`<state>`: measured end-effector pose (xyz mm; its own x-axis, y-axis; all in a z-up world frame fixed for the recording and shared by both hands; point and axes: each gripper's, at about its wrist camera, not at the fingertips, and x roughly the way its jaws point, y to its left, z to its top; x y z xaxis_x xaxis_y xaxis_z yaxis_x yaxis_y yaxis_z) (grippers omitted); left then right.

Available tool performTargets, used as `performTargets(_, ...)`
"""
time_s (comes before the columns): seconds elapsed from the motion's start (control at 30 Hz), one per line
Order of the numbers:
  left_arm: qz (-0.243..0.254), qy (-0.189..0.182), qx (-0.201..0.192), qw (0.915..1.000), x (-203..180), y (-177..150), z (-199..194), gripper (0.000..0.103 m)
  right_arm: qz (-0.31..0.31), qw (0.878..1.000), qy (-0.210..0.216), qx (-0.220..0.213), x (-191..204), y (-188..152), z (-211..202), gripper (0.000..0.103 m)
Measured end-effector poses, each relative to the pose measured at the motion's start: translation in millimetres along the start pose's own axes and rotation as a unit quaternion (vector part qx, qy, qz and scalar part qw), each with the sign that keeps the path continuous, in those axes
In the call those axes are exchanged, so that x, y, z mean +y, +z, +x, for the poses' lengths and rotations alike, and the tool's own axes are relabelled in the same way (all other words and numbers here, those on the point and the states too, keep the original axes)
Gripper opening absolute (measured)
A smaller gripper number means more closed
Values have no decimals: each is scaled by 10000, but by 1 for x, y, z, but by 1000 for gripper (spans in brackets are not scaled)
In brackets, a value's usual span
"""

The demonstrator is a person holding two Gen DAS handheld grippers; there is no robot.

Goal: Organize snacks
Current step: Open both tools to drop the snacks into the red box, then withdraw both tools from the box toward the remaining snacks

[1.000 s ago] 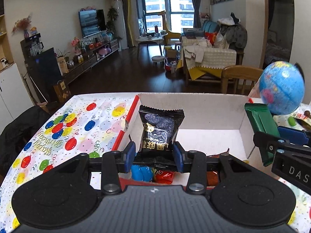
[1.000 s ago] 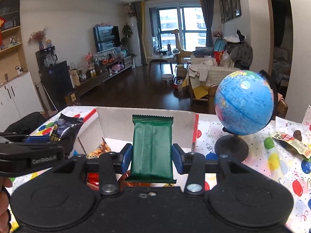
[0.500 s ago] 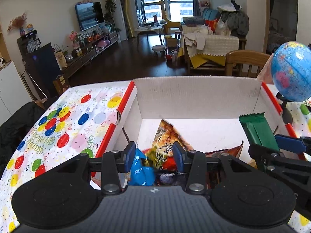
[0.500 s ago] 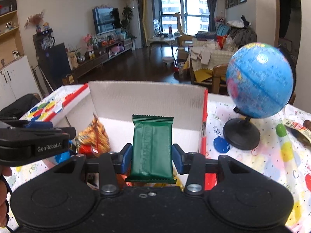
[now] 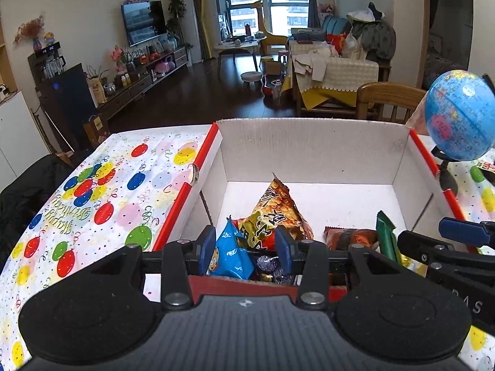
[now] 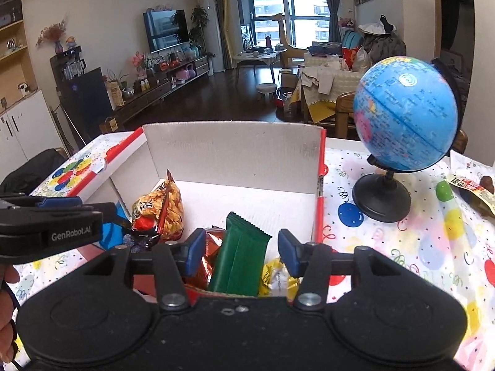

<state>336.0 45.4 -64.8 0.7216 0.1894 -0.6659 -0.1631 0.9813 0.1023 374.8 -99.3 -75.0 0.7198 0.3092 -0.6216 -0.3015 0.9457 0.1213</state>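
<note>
Crinkly green wrapper (serrated ends) in corrugated box

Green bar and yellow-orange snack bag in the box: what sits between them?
In the left wrist view, a red-brown foil packet lies between the green bar and the yellow-orange snack bag.

box on table | snack packets in box's near end | globe right of box

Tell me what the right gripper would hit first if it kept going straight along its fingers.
Most likely the green snack bar, which lies tilted between the opening fingers of the right gripper, untouched by either pad. Beyond it come the cardboard box's floor and far wall, though depth is hard to judge through the fisheye.
</note>
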Motion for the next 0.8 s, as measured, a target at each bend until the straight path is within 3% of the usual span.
performTargets(0.23,-78,-86,-75,9999,5,-4,-25,42,79,9999,74,-114,0,-2,-25,58)
performTargets(0.37,-131,-123,-144,9997,8,-6,-41,50,108,9997,148,-182,2,-4,-38,61)
performTargets(0.63,-174,-309,-187,9992,12,-14,-64,51,90,9992,273,-278,4,-10,-62,66)
performTargets(0.8,-133,-388,-209,9989,10,-23,-78,58,31,9990,322,-308,4,-17,-77,72)
